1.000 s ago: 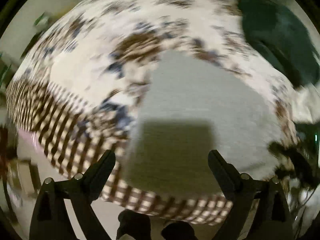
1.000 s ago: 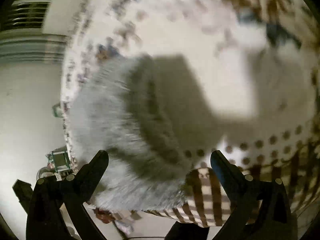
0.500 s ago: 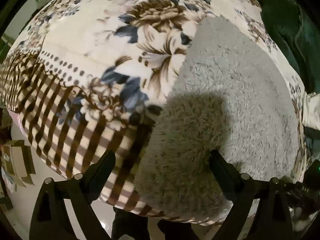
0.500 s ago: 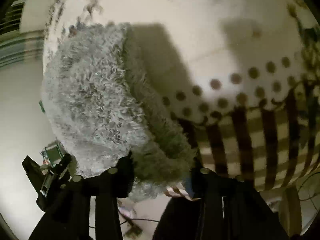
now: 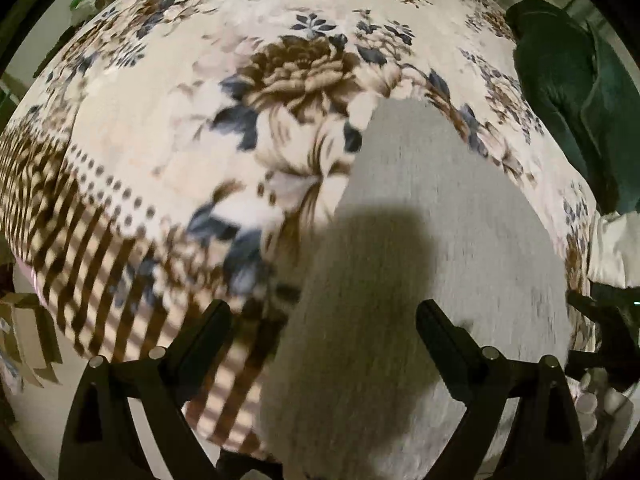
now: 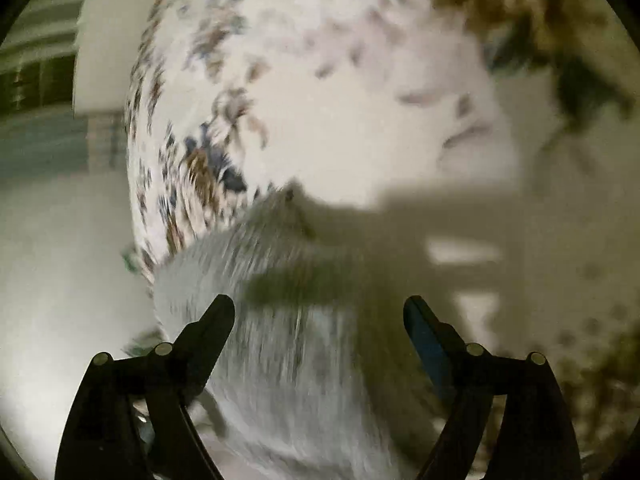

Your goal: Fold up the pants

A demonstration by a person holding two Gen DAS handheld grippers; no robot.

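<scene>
The grey fluffy pants [image 5: 432, 240] lie folded flat on a floral bed blanket [image 5: 200, 120], near the bed's front edge. My left gripper [image 5: 324, 320] is open and empty, hovering above the pants' near left edge. In the right wrist view the pants [image 6: 280, 360] fill the lower middle, blurred by motion. My right gripper [image 6: 318, 316] is open and empty, above the pants' edge. Both grippers cast dark shadows on the cloth.
A dark green garment [image 5: 572, 92] lies at the far right of the bed, with a white cloth [image 5: 616, 248] below it. The blanket's brown checked border [image 5: 100, 272] hangs over the bed's front edge. Small clutter sits on the floor [image 5: 28, 336] to the left.
My right gripper, shut on the pants' edge half a second ago, has opened and lifted away. My left gripper stayed open and pulled back upward from the pants.
</scene>
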